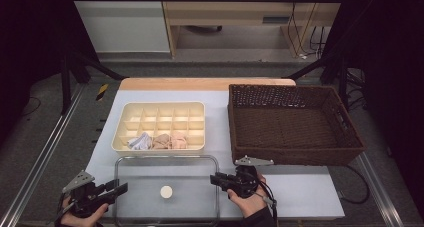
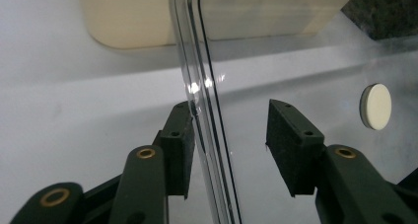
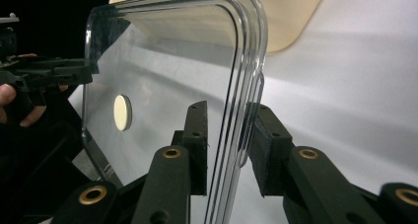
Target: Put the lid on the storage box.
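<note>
The clear lid [image 1: 167, 191] lies flat on the white table cover [image 1: 300, 187], just on my side of the cream divider tray [image 1: 161, 126], and I take that tray as my mark for everything else. The lid's far edge runs along the tray's near wall, and a small round cream knob [image 1: 166, 191] sits at its middle.

My left tongs [image 1: 119, 189] are at the lid's left edge, near its corner on my side, farther from the tray. In the left gripper view [image 2: 231, 135] the rim passes up between the two black pads: the left pad is right against the rim, the right pad [image 2: 288, 145] stands clear of it with a gap, so I have no grip there yet.

My right tongs [image 1: 215, 179] are at the lid's right edge, a little nearer the tray. In the right gripper view [image 3: 227, 140] the rim runs between the jaws; the right pad [image 3: 263, 150] meets the small tab on the rim, while the left pad [image 3: 197, 145] sits just beside the rim. I cannot tell whether they are pressing on it.

In the tray's near row lie three bundles of cloth [image 1: 159, 141], one pale blue-white, two pinkish. The brown wicker basket [image 1: 295, 124] stands just to the right of the tray.
</note>
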`<state>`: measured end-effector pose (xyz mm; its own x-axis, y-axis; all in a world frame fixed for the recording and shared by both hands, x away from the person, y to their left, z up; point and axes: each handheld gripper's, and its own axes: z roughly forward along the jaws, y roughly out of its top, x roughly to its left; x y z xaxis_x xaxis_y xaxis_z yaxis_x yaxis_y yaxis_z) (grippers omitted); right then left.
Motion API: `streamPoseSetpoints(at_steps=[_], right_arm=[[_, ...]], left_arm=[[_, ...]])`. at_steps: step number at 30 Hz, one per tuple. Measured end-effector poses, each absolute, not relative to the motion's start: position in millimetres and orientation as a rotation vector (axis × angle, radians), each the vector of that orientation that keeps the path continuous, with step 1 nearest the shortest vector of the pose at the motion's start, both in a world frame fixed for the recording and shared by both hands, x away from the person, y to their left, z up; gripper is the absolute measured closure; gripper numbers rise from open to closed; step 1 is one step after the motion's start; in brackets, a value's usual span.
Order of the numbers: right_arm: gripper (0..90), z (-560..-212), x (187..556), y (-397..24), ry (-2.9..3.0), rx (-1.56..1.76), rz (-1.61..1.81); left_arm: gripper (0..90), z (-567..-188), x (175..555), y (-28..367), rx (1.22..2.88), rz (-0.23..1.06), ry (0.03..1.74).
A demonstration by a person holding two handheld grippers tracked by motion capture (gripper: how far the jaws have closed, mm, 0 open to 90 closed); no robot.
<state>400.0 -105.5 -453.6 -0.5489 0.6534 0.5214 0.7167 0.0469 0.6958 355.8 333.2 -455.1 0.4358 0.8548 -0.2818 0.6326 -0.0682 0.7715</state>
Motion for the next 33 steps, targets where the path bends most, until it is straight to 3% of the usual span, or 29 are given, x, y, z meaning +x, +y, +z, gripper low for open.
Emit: streamPoseSetpoints(at_steps=[13, 33], right_arm=[[74.2, -432.0, 391.3, -110.5, -2.209, -1.443, -1.587], [72.3, -393.4, 409.0, -103.3, -2.252, -1.421, -1.69]], left_arm=[[63.7, -431.7, 344.1, 337.1, 1.712, 0.318, 1.246], [63.9, -389.0, 367.8, 340.3, 1.675, 0.437, 1.176]])
